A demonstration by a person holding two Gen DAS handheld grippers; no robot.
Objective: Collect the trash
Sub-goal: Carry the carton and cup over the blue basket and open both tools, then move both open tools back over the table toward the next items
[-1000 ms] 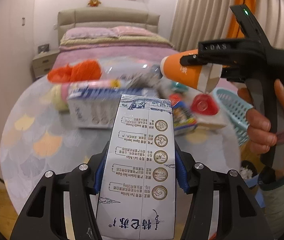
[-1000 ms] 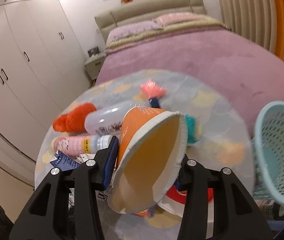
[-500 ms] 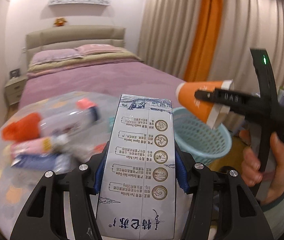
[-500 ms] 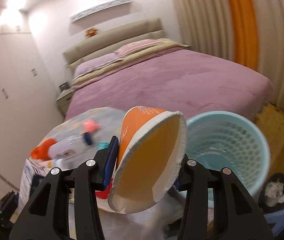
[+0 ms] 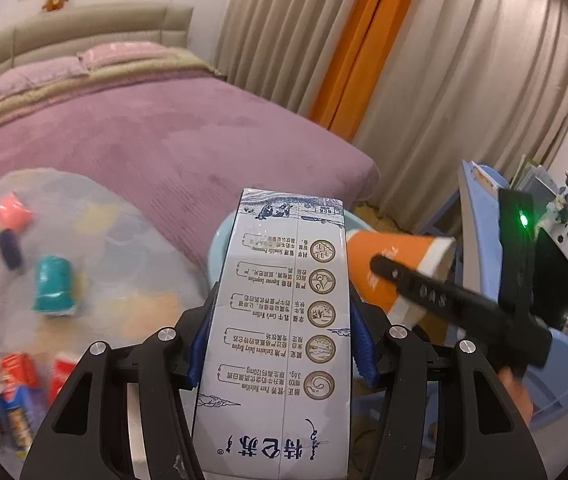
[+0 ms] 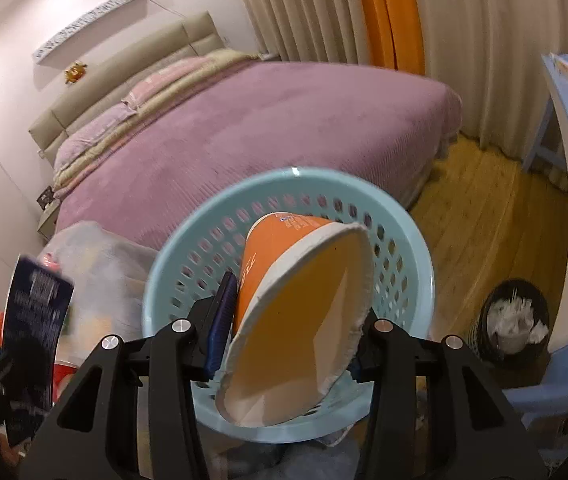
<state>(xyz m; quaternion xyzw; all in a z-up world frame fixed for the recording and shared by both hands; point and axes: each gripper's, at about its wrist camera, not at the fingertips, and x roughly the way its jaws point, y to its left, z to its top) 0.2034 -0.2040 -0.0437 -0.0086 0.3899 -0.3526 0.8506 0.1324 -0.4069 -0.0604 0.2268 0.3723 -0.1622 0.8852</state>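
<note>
Right wrist view: the light-blue basket (image 6: 412, 240) sits below and ahead of the right gripper (image 6: 288, 320), whose fingers clamp a squashed orange paper cup (image 6: 300, 312) above it, mouth toward the camera, base pointing away over the basket. In the left wrist view, the left gripper (image 5: 279, 344) pinches a tall milk carton (image 5: 279, 320) by its sides, long axis running forward along the fingers, beside the cup.
</note>
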